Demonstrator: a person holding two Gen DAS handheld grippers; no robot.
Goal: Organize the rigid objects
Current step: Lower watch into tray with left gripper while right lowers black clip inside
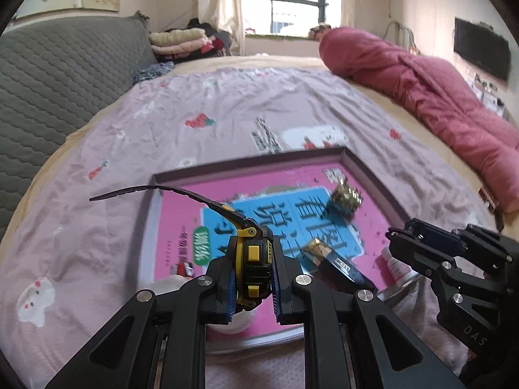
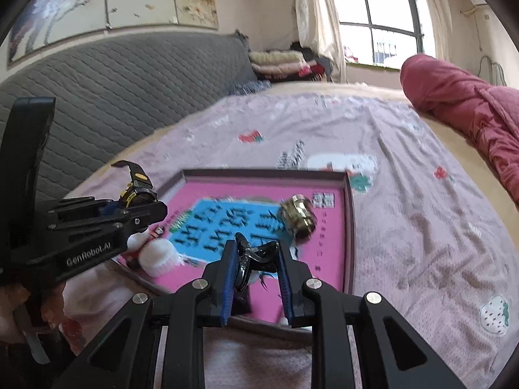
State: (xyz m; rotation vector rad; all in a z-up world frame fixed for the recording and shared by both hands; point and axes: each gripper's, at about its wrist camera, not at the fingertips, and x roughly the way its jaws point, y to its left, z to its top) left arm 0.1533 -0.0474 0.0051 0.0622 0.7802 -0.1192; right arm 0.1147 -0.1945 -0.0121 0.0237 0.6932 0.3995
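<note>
My left gripper (image 1: 254,270) is shut on a black and yellow wristwatch (image 1: 251,256), strap curling up and left, held over the near edge of a shallow box lid (image 1: 373,175) lined with a pink book cover. My right gripper (image 2: 256,274) is shut on a black metal clip (image 2: 259,256) over the same tray (image 2: 348,214). In the tray lie a brass fitting (image 1: 345,194), also in the right wrist view (image 2: 300,218), a gold-tipped dark bar (image 1: 334,262), and a white cap (image 2: 159,257). The left gripper with the watch (image 2: 136,191) shows at the left of the right wrist view.
The tray lies on a bed with a pale pink cartoon sheet (image 1: 211,103). A grey quilted headboard (image 1: 58,74) is at the left, a rolled red quilt (image 1: 421,77) at the right, folded clothes (image 1: 188,42) by the window.
</note>
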